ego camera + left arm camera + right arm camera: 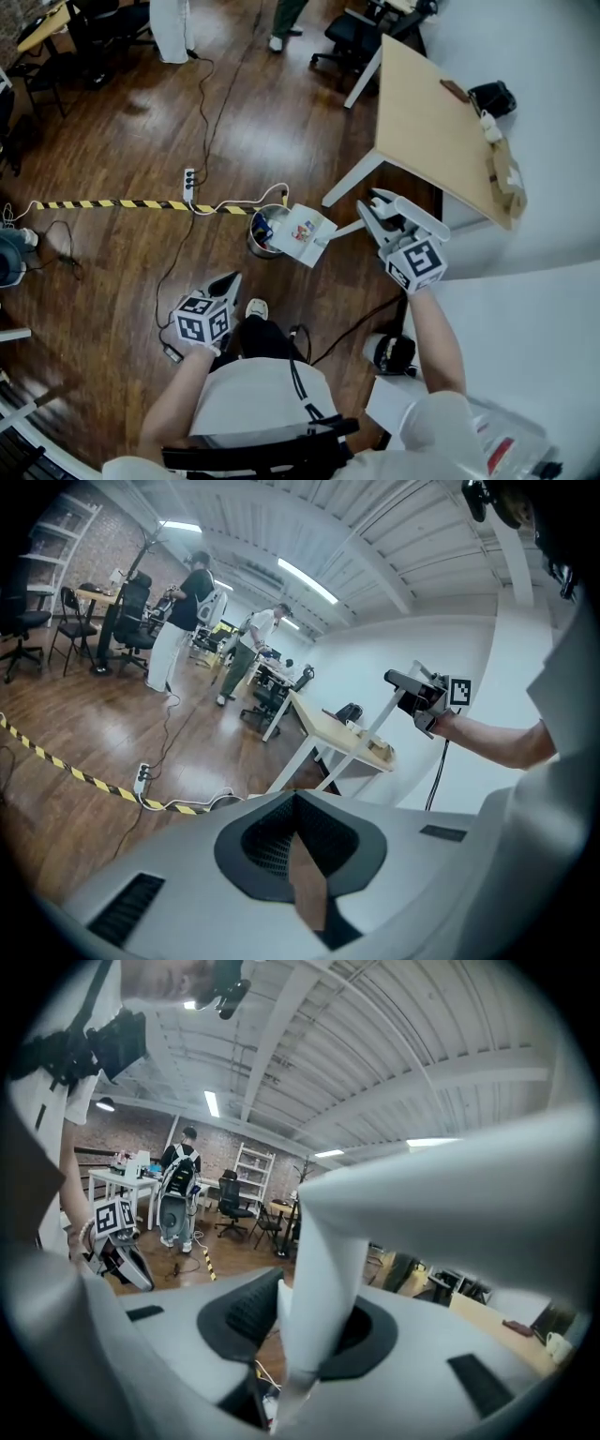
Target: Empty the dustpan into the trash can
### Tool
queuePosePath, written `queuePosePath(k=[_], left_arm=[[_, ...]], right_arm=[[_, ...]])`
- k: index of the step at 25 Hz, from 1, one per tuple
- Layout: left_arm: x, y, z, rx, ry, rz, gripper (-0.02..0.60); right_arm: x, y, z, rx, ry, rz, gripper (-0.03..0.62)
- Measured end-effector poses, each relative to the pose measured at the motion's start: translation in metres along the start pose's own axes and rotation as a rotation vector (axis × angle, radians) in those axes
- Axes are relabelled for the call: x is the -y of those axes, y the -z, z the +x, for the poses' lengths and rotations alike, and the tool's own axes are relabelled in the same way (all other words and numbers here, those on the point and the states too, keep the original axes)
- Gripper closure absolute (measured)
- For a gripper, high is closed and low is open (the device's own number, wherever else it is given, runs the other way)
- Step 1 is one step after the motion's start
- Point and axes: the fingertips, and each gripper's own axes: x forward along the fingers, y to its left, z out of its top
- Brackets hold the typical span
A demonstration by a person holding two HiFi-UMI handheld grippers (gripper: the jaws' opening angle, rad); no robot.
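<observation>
A white dustpan (pixel 305 232) hangs tilted over the rim of a small metal trash can (pixel 263 234) that stands on the wood floor. Its white handle (pixel 345 229) runs right into my right gripper (pixel 367 201), which is shut on it. In the right gripper view the handle (pixel 323 1269) passes between the dark pads, and the pan (pixel 450 1176) fills the upper right. My left gripper (pixel 233 277) is lower left of the can, apart from it, and shut. Nothing sits between its closed jaws (pixel 295 803) in the left gripper view.
A wooden table (pixel 441 131) on white legs stands just right of the can. A power strip (pixel 188 183), cables and yellow-black tape (pixel 122 203) cross the floor to the left. Office chairs (pixel 352 33) and people stand at the back. A white wall (pixel 553 112) runs along the right.
</observation>
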Motion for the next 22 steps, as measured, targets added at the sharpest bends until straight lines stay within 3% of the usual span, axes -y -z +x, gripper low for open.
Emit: queuePosePath(k=[4,10,17,22], left_arm=[[-0.007,0.007,-0.013,0.005,0.001,-0.013,0.591],[-0.019,0.010,-0.029,0.031,-0.006,-0.035,0.591],[-0.032,0.013,-0.051,0.060,-0.029,-0.067,0.591],[-0.047,0.013,-0.064,0.083,-0.051,-0.092,0.591]], right_arm=[[-0.027,-0.007,0.009,-0.002,-0.042,-0.066,0.476],[-0.079,-0.026,0.040,-0.027,-0.186,-0.145,0.476],[-0.100,-0.040,0.086,-0.058,-0.312,-0.206,0.476],[-0.112,-0.044,0.103,-0.077,-0.352,-0.241,0.476]])
